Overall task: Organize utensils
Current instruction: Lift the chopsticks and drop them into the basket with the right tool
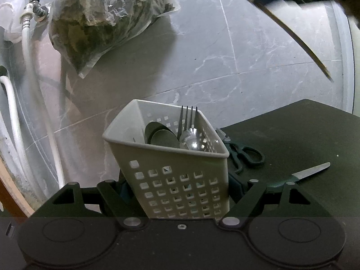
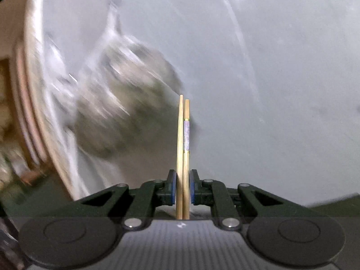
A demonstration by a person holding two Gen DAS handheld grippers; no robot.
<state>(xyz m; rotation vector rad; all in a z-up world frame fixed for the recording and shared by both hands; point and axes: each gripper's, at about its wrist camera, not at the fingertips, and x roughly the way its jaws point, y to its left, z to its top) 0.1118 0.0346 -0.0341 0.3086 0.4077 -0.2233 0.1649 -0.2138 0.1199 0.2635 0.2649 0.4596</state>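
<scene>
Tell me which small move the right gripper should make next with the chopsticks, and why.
Probably carry the chopsticks over the basket and lower them in, tips first. The right gripper is shut on both sticks, up in the air, and the left gripper holds the basket tilted, open at the top, with a fork and spoons already inside.

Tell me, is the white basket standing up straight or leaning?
Leaning. The basket tilts left, held between the left gripper's fingers, with a fork and spoons inside.
</scene>
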